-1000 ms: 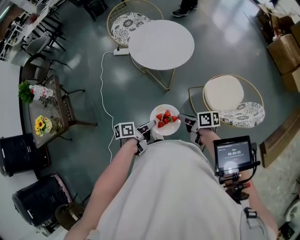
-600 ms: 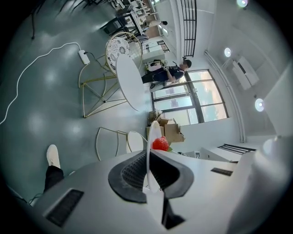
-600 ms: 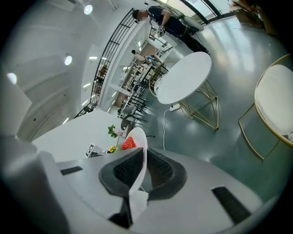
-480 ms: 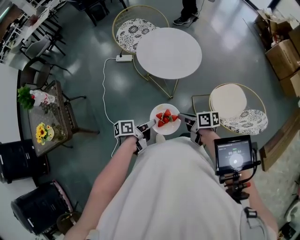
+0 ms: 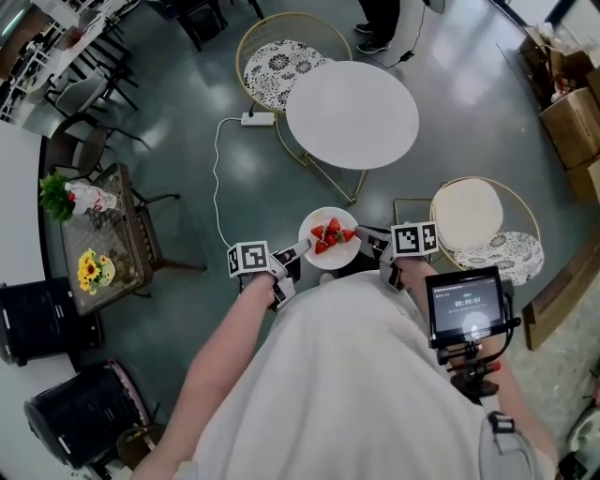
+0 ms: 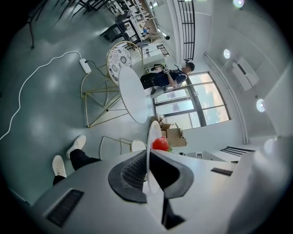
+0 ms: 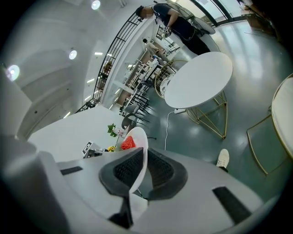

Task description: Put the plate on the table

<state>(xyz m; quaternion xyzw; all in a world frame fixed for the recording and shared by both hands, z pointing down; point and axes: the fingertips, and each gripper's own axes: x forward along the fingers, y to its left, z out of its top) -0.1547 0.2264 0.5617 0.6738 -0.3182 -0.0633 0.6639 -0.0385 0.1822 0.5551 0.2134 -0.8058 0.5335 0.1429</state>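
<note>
A white plate (image 5: 329, 253) with several strawberries (image 5: 331, 235) is held in the air over the floor, in front of the person's chest. My left gripper (image 5: 302, 248) is shut on its left rim and my right gripper (image 5: 364, 234) is shut on its right rim. In the left gripper view the plate (image 6: 153, 137) shows edge-on between the jaws with a strawberry (image 6: 160, 143) above them. The right gripper view shows the plate's rim (image 7: 140, 151) the same way. The round white table (image 5: 352, 114) stands ahead, its top bare.
Two round gold-framed chairs flank the table, one beyond it (image 5: 277, 58) and one at right (image 5: 483, 227). A white cable with a power strip (image 5: 255, 119) lies on the floor. A side table with flowers (image 5: 92, 241) stands at left. A person (image 5: 380, 21) stands beyond the table.
The table and chairs have slid down and right in the head view, so they are nearer. The plate stays held between both grippers as before.
</note>
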